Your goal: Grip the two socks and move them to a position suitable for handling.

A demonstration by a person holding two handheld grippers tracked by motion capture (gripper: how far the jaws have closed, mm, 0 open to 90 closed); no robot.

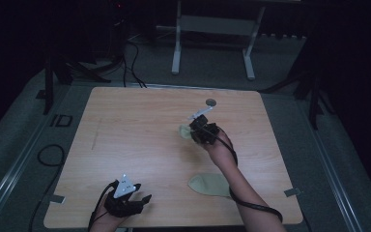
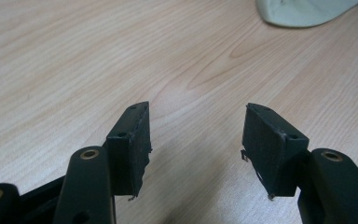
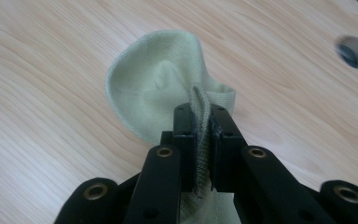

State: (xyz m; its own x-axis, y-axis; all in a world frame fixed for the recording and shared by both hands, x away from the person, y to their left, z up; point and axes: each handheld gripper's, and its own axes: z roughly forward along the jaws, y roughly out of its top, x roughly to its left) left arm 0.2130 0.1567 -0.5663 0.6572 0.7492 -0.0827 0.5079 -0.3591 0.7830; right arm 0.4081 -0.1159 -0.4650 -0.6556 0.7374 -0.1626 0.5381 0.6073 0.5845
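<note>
A pale green sock (image 3: pixel 158 88) is pinched by a fold of its fabric between the jaws of my right gripper (image 3: pixel 200 126), which is shut on it. From above, that sock (image 1: pixel 185 131) pokes out left of the right gripper (image 1: pixel 199 130) near the middle of the wooden table (image 1: pixel 135 140). A second pale green sock (image 1: pixel 210 185) lies flat near the front edge, partly under the right forearm; its edge (image 2: pixel 303 11) also appears in the left gripper view. My left gripper (image 2: pixel 196 140) stands open over bare wood at the front left (image 1: pixel 142 200).
A round grommet hole (image 1: pixel 211 102) sits in the table near its far edge, also seen in the right gripper view (image 3: pixel 353 51). Beyond the table stand a white frame (image 1: pixel 176 48), cables and dark stands on grey floor.
</note>
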